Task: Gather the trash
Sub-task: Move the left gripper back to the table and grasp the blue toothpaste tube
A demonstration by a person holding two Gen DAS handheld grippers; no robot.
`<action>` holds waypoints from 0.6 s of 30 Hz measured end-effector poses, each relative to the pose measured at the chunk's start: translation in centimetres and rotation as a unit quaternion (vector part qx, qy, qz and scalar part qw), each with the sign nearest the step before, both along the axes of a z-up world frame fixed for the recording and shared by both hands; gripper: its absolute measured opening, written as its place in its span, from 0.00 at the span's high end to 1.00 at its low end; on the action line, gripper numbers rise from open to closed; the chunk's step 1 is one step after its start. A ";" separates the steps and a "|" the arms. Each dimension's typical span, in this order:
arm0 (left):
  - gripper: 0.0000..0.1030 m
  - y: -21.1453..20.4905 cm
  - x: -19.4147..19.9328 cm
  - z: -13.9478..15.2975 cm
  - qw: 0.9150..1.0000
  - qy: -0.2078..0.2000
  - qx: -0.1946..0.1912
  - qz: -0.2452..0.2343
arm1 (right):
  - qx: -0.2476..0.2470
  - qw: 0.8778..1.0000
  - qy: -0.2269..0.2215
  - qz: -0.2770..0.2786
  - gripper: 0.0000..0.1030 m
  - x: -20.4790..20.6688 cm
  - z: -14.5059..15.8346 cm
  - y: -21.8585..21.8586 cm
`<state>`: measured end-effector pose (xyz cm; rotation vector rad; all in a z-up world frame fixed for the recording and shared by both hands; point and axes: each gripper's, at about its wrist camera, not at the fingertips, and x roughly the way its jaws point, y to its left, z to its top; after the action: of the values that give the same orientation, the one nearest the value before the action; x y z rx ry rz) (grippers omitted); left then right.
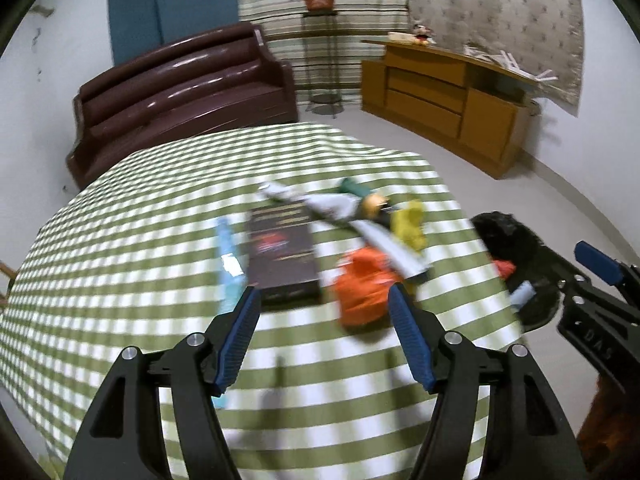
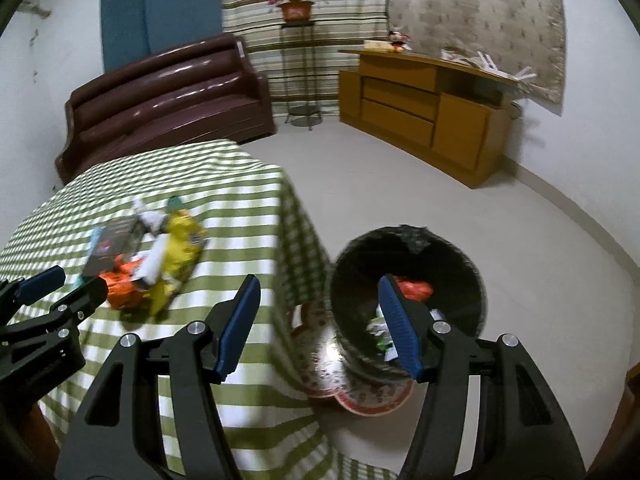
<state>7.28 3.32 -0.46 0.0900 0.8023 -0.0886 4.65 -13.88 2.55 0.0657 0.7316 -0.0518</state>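
Hovering my left gripper [image 1: 322,332] wide open, empty, near orange wrapper [image 1: 362,290]; right gripper [image 2: 318,322] spread, empty, above black bin [image 2: 408,300].

left gripper [image 1: 322,334] fingers apart, empty | orange wrapper [image 1: 362,290] beside dark book [image 1: 282,256] | checked tablecloth [image 1: 120,260]

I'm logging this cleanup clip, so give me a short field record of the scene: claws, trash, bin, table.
left claw: open, empty, above the table, facing the trash pile
right claw: open, empty, over the table edge and bin
table: green checked cloth
trash on table: orange wrapper, yellow wrapper, dark box, blue packet, white scraps; images blurred
bin: black-lined bin on the floor beside the table, already holding an orange wrapper and paper bits
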 end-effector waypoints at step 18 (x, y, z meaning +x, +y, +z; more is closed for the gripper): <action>0.33 7.5 -0.2 -3.3 0.997 0.057 -0.008 0.043 | 0.003 0.998 0.014 0.058 0.42 0.6 -0.1 7.0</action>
<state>7.05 10.77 -3.77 0.0363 0.9191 -0.0193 5.22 -6.86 2.43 0.0286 0.7627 0.0600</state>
